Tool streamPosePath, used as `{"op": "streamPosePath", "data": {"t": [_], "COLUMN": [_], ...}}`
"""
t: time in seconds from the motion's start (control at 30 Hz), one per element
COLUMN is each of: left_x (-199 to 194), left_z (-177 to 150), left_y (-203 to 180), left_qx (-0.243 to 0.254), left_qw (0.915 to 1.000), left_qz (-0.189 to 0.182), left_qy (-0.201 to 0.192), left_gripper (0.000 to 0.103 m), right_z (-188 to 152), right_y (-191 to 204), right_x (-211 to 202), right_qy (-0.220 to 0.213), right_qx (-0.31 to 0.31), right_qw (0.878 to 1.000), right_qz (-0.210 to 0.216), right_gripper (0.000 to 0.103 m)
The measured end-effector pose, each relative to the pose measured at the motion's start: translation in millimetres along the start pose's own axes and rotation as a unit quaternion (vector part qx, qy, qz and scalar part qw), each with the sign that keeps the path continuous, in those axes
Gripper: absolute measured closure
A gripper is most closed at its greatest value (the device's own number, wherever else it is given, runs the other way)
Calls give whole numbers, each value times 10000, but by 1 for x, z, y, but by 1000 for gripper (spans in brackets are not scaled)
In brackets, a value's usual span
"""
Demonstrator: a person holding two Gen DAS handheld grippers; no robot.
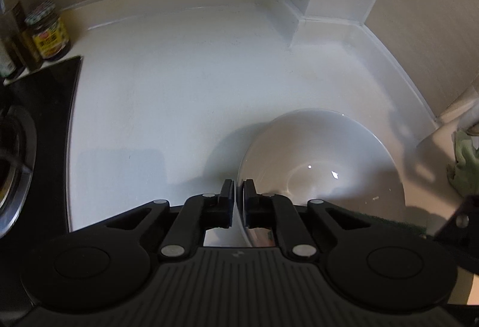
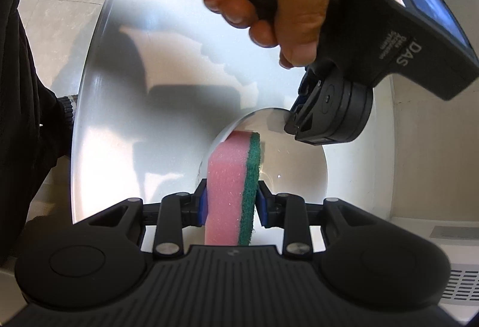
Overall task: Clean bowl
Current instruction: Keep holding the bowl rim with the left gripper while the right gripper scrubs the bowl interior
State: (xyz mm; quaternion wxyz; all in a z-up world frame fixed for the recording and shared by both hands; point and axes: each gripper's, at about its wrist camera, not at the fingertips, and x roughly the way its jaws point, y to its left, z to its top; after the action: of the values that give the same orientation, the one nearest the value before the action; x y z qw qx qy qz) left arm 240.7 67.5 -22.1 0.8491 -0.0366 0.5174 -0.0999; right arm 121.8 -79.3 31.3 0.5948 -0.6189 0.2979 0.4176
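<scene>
A white bowl (image 1: 323, 159) sits on the white counter at the lower right of the left wrist view. My left gripper (image 1: 238, 192) is shut on the bowl's near-left rim, one finger inside and one outside. In the right wrist view the bowl (image 2: 155, 105) fills the frame, tilted toward the camera. My right gripper (image 2: 232, 201) is shut on a pink sponge with a green scouring side (image 2: 236, 177), its far end pressed into the bowl's bottom. The left gripper (image 2: 292, 125) and the hand holding it show at the bowl's upper right rim.
A black stovetop (image 1: 51, 105) with a burner lies at the left. A yellow-labelled jar (image 1: 49, 32) and dark bottles (image 1: 12, 36) stand at the back left. A green cloth (image 1: 464, 159) lies at the right edge. Walls and a boxed corner (image 1: 302, 18) bound the counter.
</scene>
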Motion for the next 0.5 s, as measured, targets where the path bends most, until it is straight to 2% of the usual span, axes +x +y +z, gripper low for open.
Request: {"op": "streamPosePath", "data": {"t": [0.2, 0.5], "left_x": [-9, 5], "left_z": [-14, 14], "left_y": [-4, -9], "left_qx": [126, 764], "left_qw": [9998, 9969], "left_qz": [165, 161], "left_qy": [32, 65], "left_gripper": [89, 97], "right_z": [0, -1], "right_y": [5, 12], "right_x": [3, 7], "right_qy": [-17, 73], "right_qx": [-16, -254], "right_qw": [10000, 9997], "right_qz": [20, -13], "right_gripper": [76, 76]}}
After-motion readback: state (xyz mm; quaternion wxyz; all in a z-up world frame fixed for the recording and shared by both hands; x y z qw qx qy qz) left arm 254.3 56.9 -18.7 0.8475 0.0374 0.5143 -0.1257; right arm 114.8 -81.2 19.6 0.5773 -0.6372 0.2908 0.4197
